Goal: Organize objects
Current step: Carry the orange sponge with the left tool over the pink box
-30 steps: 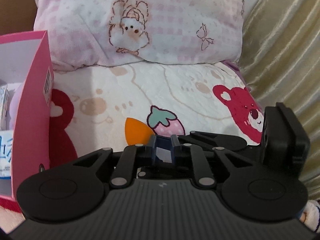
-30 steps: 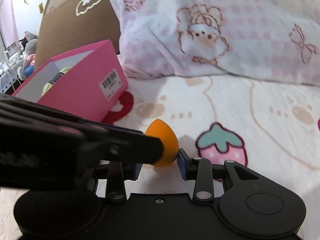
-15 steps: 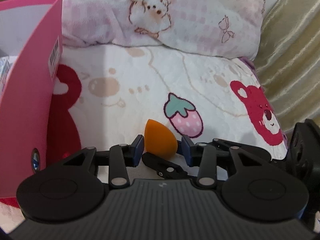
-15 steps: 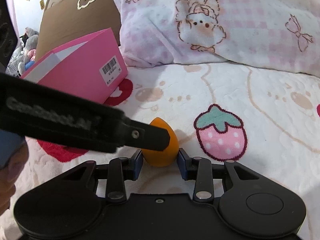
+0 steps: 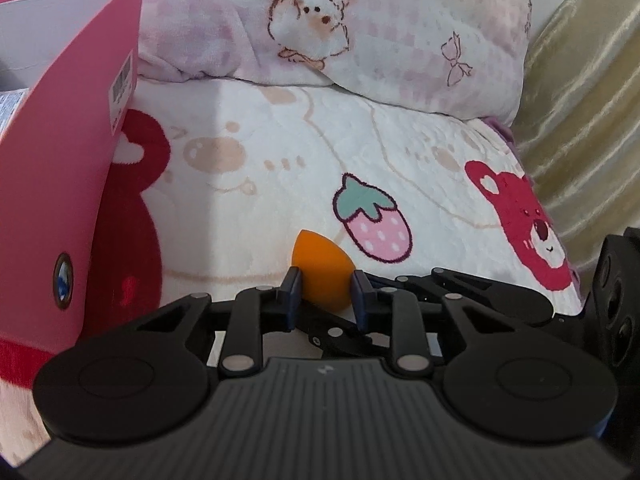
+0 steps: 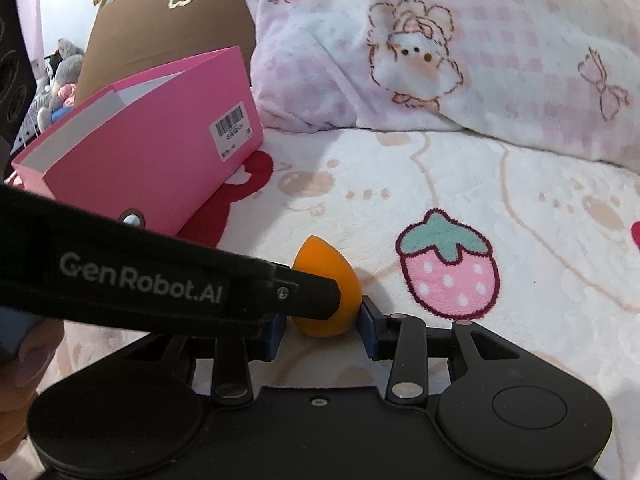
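An orange egg-shaped makeup sponge (image 5: 320, 272) lies on the cartoon-print blanket (image 5: 304, 152). My left gripper (image 5: 326, 290) has its blue pads against both sides of the sponge. In the right wrist view the sponge (image 6: 326, 304) also sits between my right gripper's (image 6: 320, 330) pads, which stand a little apart from it. The left gripper's body (image 6: 160, 280) crosses that view from the left. A pink open box (image 6: 160, 148) stands at the left, also in the left wrist view (image 5: 64, 168).
A pink checked pillow (image 5: 340, 28) lies at the back of the bed. A beige curtain (image 5: 580, 100) hangs at the right. A brown cardboard box (image 6: 168, 20) and stuffed toys (image 6: 56, 80) sit behind the pink box.
The left gripper opened, came around the sponge and closed its pads onto it. The right gripper stayed around the sponge with its jaws slightly wider.
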Demonstrator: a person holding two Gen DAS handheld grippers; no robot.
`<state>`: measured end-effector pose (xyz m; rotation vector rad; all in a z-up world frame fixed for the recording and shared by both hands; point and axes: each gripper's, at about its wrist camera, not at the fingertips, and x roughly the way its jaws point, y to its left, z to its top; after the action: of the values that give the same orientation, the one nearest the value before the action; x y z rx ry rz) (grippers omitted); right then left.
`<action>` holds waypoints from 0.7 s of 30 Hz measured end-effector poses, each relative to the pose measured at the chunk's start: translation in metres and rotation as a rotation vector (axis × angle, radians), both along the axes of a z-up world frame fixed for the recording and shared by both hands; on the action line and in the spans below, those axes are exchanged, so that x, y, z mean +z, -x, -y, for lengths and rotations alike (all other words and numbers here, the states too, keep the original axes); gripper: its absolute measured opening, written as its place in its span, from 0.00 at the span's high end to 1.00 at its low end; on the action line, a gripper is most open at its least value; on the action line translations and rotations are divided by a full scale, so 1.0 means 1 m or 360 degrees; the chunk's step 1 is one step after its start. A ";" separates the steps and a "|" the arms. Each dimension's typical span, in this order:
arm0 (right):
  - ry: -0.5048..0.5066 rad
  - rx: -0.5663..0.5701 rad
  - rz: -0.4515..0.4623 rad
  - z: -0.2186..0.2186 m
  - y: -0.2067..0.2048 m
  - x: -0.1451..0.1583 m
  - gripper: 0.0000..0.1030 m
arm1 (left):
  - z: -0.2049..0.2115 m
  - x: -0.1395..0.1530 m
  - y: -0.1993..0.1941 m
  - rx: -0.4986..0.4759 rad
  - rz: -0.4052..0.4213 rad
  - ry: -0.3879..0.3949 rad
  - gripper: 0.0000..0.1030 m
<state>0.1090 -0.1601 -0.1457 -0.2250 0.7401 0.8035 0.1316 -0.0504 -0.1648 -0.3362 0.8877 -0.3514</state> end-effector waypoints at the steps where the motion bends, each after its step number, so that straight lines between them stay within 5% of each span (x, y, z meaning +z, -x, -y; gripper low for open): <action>1: -0.0006 0.0001 0.0002 0.001 0.002 0.001 0.57 | -0.001 0.001 0.003 0.0005 0.0008 0.0004 0.76; 8: 0.0048 0.0041 0.0093 -0.003 0.026 0.013 0.57 | -0.007 0.012 0.028 0.0019 0.0031 -0.0006 0.76; 21: 0.0090 0.0173 0.0035 -0.018 0.070 0.045 0.57 | -0.038 0.041 0.067 0.0014 -0.0075 -0.0068 0.76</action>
<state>0.0385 -0.1423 -0.1009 -0.3264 0.7352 0.8829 0.0648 -0.0122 -0.1236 -0.3101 0.9383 -0.3168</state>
